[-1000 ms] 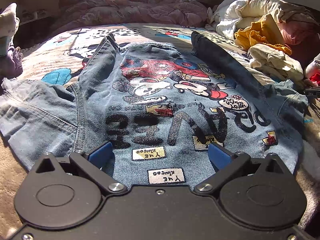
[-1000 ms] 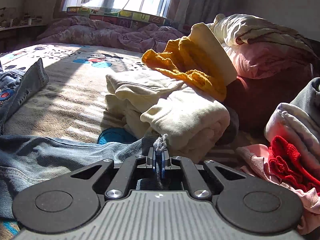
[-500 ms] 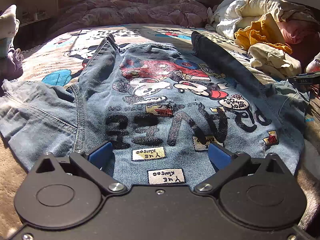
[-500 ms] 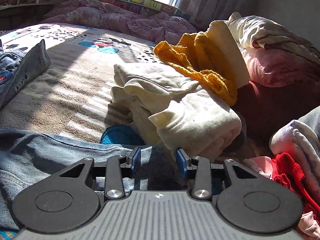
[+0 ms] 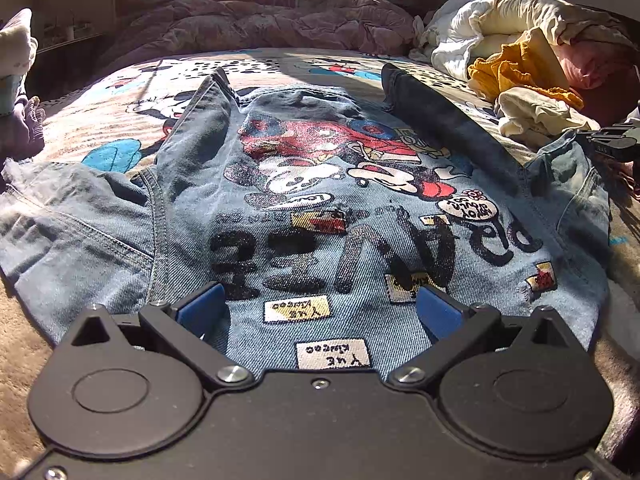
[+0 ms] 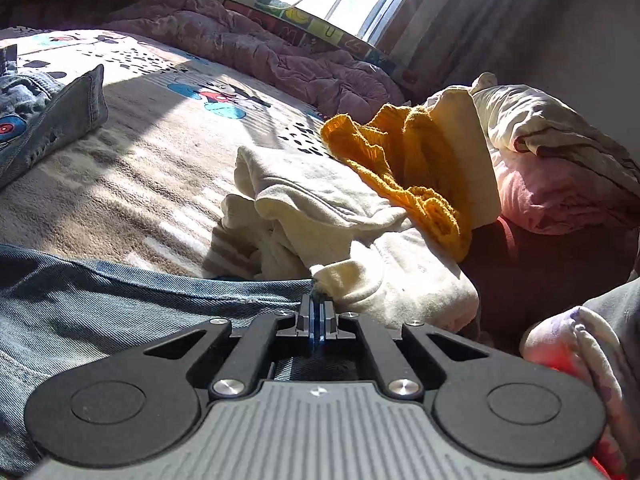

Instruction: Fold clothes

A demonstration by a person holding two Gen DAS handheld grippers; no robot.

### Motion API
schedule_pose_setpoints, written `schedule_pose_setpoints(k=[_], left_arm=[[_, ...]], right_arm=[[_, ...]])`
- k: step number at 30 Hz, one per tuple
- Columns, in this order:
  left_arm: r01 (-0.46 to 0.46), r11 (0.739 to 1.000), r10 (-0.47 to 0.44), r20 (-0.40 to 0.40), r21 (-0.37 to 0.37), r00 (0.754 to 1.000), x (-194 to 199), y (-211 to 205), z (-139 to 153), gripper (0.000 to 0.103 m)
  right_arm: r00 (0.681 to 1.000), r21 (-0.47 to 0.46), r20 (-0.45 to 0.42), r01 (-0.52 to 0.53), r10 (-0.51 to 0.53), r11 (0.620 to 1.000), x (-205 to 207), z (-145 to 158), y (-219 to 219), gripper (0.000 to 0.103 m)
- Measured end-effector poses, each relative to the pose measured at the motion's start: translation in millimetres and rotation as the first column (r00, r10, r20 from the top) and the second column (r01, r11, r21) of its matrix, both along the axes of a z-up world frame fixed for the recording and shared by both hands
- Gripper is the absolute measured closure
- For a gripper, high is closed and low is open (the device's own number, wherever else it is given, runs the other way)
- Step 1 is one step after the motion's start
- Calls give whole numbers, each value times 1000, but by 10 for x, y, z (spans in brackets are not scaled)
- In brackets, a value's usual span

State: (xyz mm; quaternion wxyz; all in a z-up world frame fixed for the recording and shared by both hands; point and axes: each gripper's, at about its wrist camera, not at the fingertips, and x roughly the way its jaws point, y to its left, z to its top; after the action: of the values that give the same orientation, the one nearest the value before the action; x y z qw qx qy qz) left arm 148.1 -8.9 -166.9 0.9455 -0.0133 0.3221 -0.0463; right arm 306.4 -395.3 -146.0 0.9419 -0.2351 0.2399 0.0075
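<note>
A blue denim jacket [image 5: 320,200] with cartoon prints and patches lies back-up and spread out on the bed. My left gripper [image 5: 320,300] hangs open just above its near hem, the blue pads [image 5: 200,312] wide apart with only flat cloth under them. My right gripper [image 6: 317,312] is shut on the jacket's [image 6: 120,300] right edge, a pinch of denim showing between the pads. In the left wrist view that right gripper [image 5: 608,142] sits at the far right, with the jacket's corner raised up to it.
A heap of clothes lies on the right: a cream garment [image 6: 340,220], a mustard knit [image 6: 420,168] and pink and white bedding [image 6: 560,160]. A crumpled purple quilt [image 5: 280,20] lines the far side below the window. The printed bedspread [image 6: 140,160] shows around the jacket.
The right gripper opened, then shut again on the denim edge, and it rolled and shifted. The jacket's right corner has lifted. The left gripper has not moved.
</note>
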Motion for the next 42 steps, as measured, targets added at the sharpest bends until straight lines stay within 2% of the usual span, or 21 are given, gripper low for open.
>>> schedule_pose_setpoints(k=[3, 4, 5, 6, 7, 9, 13, 14, 17, 20, 23, 26, 30, 32, 35, 37, 39, 41, 42], left_arm=[[0, 1000, 0, -1, 0, 1000, 4, -1, 0, 0], [-1, 1000, 1, -2, 1, 1000, 5, -1, 0, 0], [-1, 1000, 1, -2, 1, 1000, 7, -2, 1, 0], [0, 1000, 0, -3, 1, 1000, 7, 0, 2, 0], [0, 1000, 0, -3, -1, 1000, 6, 4, 3, 0], [0, 1000, 0, -3, -3, 1000, 5, 7, 3, 0], [0, 1000, 0, -3, -4, 1000, 3, 6, 4, 1], [-1, 1000, 1, -3, -4, 1000, 3, 7, 6, 1], [-3, 1000, 3, -5, -4, 1000, 3, 0, 11, 1], [-5, 1000, 5, -5, -6, 1000, -3, 0, 13, 1], [-8, 1000, 8, -5, -5, 1000, -4, -7, 11, 0], [-8, 1000, 8, -5, -6, 1000, -3, -8, 11, 0], [-7, 1000, 7, -5, -8, 1000, -3, -3, 13, 0], [-6, 1000, 6, -5, -9, 1000, -4, -1, 13, 1], [-3, 1000, 3, -5, -9, 1000, 2, 1, 11, 1], [-1, 1000, 1, -6, -15, 1000, 6, 6, 11, 0], [1, 1000, -1, -8, -20, 1000, 11, 15, 13, 0], [3, 1000, -3, -10, -24, 1000, 18, 25, 15, 0], [4, 1000, -4, -11, -26, 1000, 22, 32, 16, 0]], right_arm=[[999, -54, -33, -6, 4, 999, 120, -76, 60, 99], [998, -76, -57, -6, 1, 997, 168, -120, 81, 98], [993, -112, -119, 1, -15, 994, 235, -220, 106, 93], [990, -134, -139, 6, -25, 991, 258, -271, 116, 88], [988, -151, -148, 12, -35, 988, 272, -300, 127, 87], [994, -140, -101, 33, -47, 990, 222, -194, 166, 85], [1000, -127, 13, 7, -6, 992, -65, 48, 367, 79], [999, -110, 31, -15, 19, 994, -156, 103, 436, 79], [993, -7, -39, -114, 114, 993, -354, 118, 649, 79], [981, 112, -153, -105, 122, 988, -356, 30, 813, 83], [972, 266, -129, -157, 197, 951, -349, 209, 1071, 82], [959, 403, -99, -204, 264, 892, -326, 375, 1332, 82], [944, 423, -146, -209, 295, 881, 16, 337, 1642, 67], [942, 437, -163, -198, 294, 877, 191, 316, 1724, 67], [941, 451, -186, -173, 282, 875, 438, 272, 1776, 70], [936, 501, -233, -117, 264, 858, 634, 207, 1690, 98], [944, 567, -271, -2, 189, 824, 768, 134, 1454, 99], [940, 596, -325, 116, 106, 794, 850, -12, 1183, 99], [941, 549, -335, 152, 49, 822, 847, -70, 1136, 101]])
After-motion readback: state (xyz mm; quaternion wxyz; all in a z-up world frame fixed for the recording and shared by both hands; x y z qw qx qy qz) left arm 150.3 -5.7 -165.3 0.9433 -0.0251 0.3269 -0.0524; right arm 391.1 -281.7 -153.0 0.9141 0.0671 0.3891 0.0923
